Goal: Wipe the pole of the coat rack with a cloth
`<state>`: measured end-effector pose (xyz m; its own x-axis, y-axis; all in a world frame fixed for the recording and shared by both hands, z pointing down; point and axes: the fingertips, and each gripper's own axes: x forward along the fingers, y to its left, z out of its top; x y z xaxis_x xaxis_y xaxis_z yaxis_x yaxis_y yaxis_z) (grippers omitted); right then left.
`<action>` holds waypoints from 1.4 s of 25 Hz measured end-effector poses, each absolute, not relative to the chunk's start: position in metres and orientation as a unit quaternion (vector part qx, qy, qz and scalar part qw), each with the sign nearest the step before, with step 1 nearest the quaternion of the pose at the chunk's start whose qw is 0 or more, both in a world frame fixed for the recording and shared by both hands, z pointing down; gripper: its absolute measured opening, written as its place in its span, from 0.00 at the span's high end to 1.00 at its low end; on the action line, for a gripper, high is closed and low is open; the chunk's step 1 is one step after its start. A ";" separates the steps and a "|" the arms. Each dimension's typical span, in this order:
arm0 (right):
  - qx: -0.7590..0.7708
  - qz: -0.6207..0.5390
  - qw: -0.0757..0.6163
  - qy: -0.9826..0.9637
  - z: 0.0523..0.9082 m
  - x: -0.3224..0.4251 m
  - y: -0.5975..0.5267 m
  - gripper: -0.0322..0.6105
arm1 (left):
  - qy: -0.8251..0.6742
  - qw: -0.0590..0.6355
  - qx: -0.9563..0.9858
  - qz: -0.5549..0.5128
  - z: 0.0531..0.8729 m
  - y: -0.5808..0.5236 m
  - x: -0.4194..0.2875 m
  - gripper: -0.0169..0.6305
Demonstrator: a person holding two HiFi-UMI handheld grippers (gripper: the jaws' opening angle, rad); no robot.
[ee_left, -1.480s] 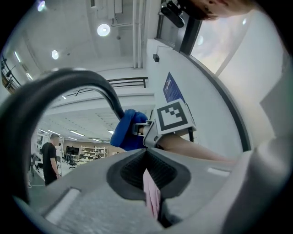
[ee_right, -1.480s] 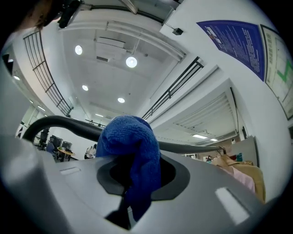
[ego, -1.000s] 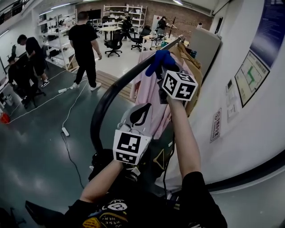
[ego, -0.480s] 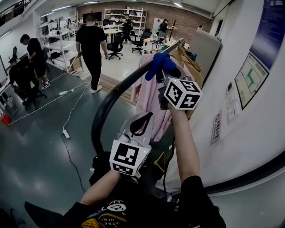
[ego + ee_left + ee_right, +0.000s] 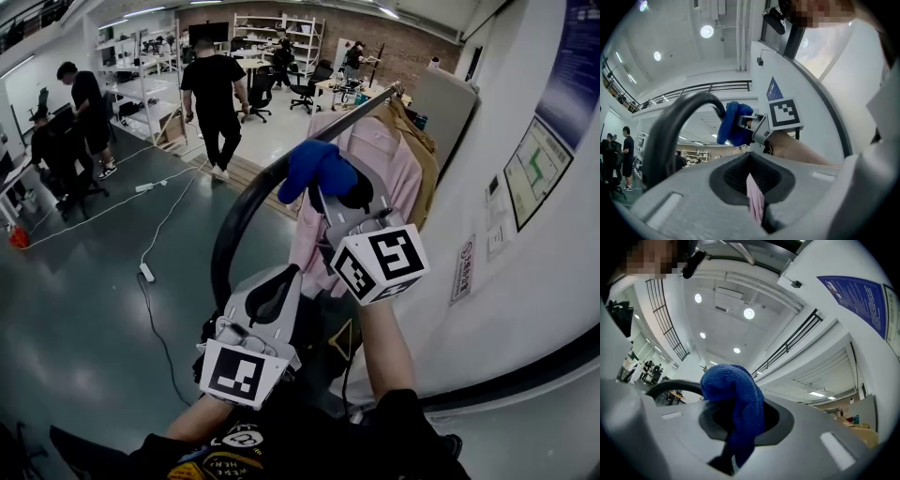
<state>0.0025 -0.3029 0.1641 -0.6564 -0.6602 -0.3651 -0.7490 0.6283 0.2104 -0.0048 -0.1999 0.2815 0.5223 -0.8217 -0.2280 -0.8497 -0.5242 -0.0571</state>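
The blue cloth (image 5: pixel 317 169) is a fuzzy, bunched wad pressed against the upper bend of the coat rack's pole (image 5: pixel 242 208). The pole is a thick dark tube, curving from upright into a slanted rail.

Head view looks down; gripper views face upward, sharing pole (image 5: pixel 234 216).

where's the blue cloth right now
In the head view, just above centre, the blue cloth is pinched in the right gripper, at the top bend of the curved black pole, just left of the hanging pink shirt.
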 end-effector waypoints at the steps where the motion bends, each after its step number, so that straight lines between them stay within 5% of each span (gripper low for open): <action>1: -0.389 0.169 0.135 0.895 0.164 0.000 -0.296 0.84 | 0.483 0.080 -0.868 0.086 0.282 -0.195 -0.008 0.97; 12: -0.341 0.168 0.151 0.912 0.180 -0.021 -0.260 0.84 | 0.494 0.068 -0.863 0.082 0.293 -0.189 -0.014 0.97; 35: -0.535 0.044 0.114 0.836 0.186 0.112 -0.489 0.84 | 0.440 0.063 -0.894 0.057 0.294 -0.302 0.071 0.97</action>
<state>0.1120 -0.4888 0.1863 -0.4014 -0.8847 -0.2368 -0.9046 0.4235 -0.0489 0.0712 -0.3021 0.2936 0.6059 -0.7797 -0.1579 -0.7941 -0.6046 -0.0618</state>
